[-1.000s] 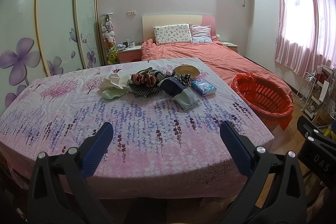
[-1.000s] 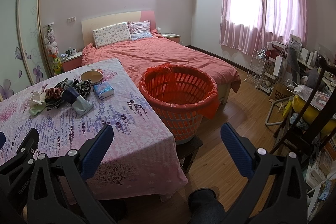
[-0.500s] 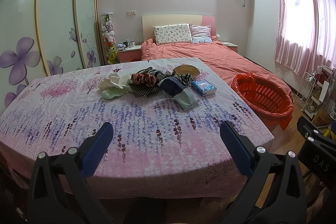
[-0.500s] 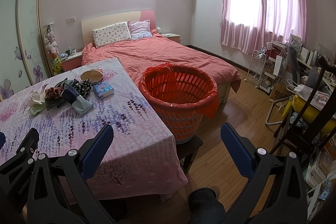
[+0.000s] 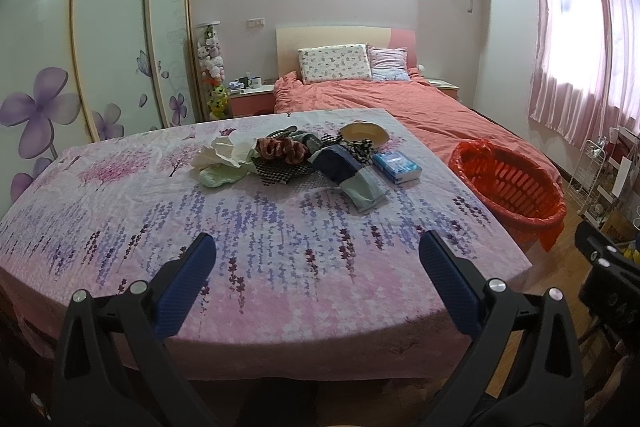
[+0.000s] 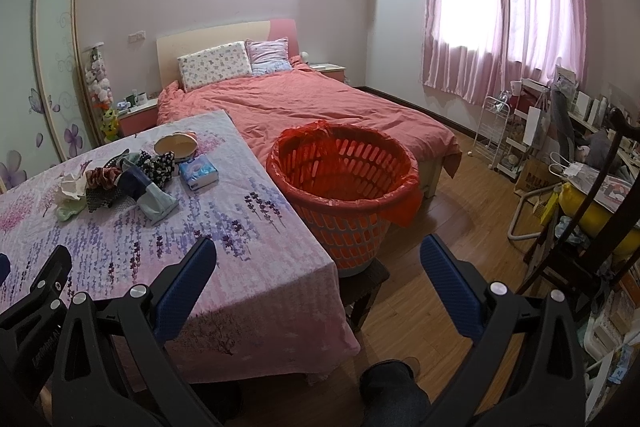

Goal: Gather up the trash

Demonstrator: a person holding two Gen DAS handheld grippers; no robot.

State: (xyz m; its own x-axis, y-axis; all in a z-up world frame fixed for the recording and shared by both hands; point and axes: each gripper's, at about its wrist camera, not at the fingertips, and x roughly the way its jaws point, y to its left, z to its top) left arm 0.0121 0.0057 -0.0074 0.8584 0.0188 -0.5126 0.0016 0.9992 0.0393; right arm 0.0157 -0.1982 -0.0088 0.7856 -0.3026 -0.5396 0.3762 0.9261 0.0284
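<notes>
I find almost nothing changed over the last second: in both wrist views the scene sits where it did, with only a slight drift of the left view, so I judge the task not yet begun and no piece collected. My left claw (image 5: pixel 316 263) hangs wide and empty over the near edge of the counter (image 5: pixel 120 227); my right claw (image 6: pixel 318 267) is likewise wide and empty, off the counter's near right corner above the floor. The trash (image 5: pixel 296 159) lies as one loose pile toward the far edge of the counter, well apart from both claws: crumpled paper (image 5: pixel 224 153) at its left, a tissue pack (image 5: pixel 396 167) at its right, a shallow bowl (image 5: pixel 364 133) behind, and cloth-like scraps between. What the bowl holds I cannot tell. The basket (image 6: pixel 344 175), lined with a red bag (image 6: pixel 404 207), stands on a low stool just beside the counter's right edge. From the right view its interior looks empty, though the bottom is partly hidden by the near rim. My judgement: the next step is a reach forward to the pile.
</notes>
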